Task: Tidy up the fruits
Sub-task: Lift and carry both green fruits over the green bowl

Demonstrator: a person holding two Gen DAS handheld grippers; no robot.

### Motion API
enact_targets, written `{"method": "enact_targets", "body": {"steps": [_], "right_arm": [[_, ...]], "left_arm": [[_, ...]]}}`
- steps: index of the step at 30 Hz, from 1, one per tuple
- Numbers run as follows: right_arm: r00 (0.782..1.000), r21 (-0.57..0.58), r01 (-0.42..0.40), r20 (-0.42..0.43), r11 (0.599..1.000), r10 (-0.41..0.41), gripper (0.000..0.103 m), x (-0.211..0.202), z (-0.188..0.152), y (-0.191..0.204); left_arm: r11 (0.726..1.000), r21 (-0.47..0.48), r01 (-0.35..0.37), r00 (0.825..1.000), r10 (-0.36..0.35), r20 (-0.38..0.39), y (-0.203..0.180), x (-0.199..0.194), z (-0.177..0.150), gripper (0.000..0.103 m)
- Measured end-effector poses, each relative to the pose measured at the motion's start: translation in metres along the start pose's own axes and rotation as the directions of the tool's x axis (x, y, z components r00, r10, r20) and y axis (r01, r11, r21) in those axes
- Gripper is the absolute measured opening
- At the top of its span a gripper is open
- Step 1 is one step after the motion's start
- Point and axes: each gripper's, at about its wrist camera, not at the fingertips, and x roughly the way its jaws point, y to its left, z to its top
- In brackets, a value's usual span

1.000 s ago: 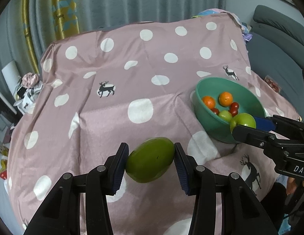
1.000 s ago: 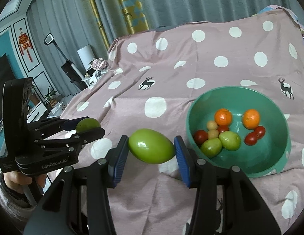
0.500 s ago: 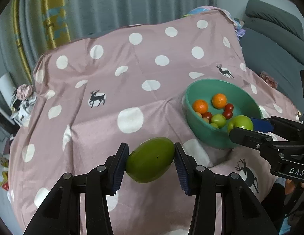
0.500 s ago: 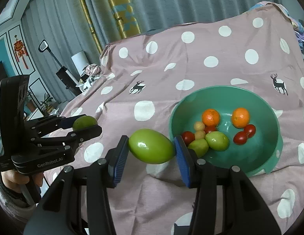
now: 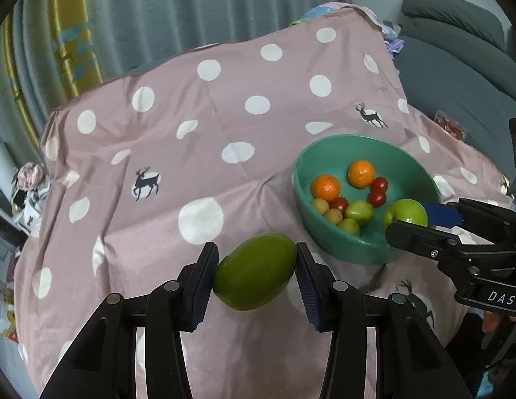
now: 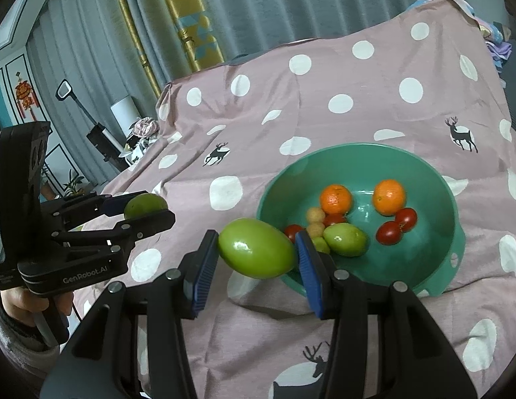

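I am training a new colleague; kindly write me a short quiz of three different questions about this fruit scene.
1. True or false: both grippers hold a green fruit.
2. How many oranges lie in the teal bowl?
3. The bowl stands on: A) bare wood B) a spotted pink cloth C) a tray.

Key:
1. True: the left gripper and the right gripper each hold one.
2. Two.
3. B.
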Motion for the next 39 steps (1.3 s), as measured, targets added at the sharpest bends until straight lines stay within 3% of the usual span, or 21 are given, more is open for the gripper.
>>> {"method": "enact_targets", "body": {"steps": [39], "right_arm": [[0.999, 0.059, 0.037, 0.014, 0.998, -0.037, 0.048, 0.001, -0.001, -0.047]], "left_arm": [[0.988, 0.149, 0.026, 0.998, -0.017, -0.058, -0.057, 0.056, 0.038, 0.048]]}}
